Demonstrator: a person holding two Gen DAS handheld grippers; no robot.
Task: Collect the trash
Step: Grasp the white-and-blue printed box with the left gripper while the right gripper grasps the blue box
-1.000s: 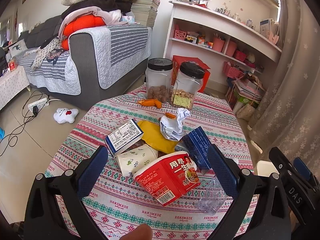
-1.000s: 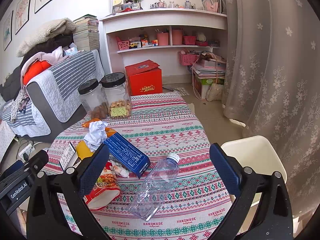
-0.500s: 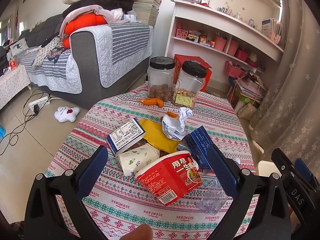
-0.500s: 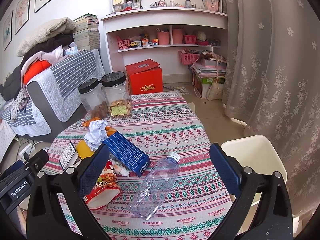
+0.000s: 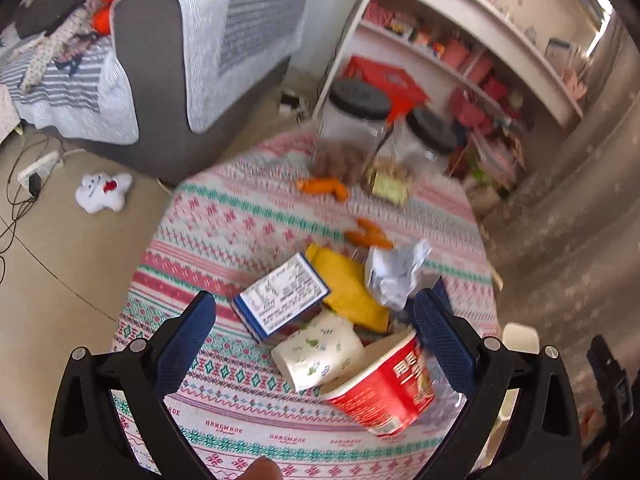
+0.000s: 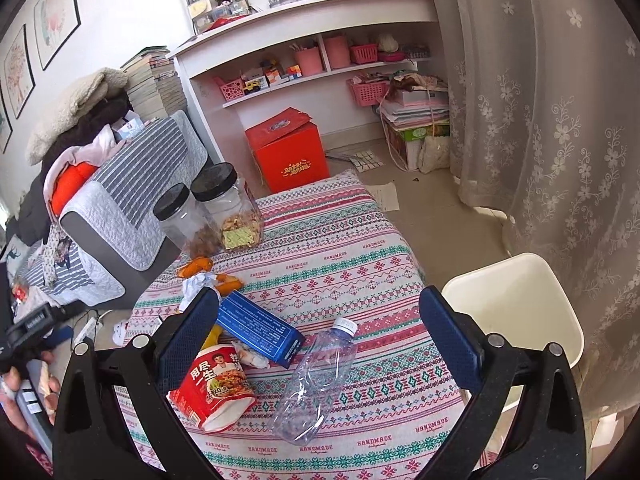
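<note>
Left gripper [image 5: 314, 340]: fingers spread wide, holding nothing, above the near end of the pile.
Between left fingers: white paper cup [image 5: 318, 350] on its side, touching the red noodle cup [image 5: 384, 386] to its right; white-and-blue carton [image 5: 282, 296] just beyond.
Farther: yellow wrapper [image 5: 352, 290], crumpled paper [image 5: 394, 276], orange peels [image 5: 368, 234].
Right gripper [image 6: 320, 338]: fingers wide apart, empty.
Between right fingers: clear plastic bottle [image 6: 314, 380] lying flat; blue box [image 6: 258, 328] and noodle cup at left.
Right of table [image 6: 340, 240]: white bin [image 6: 516, 312].
Far end: two black-lidded jars [image 6: 226, 210].
</note>
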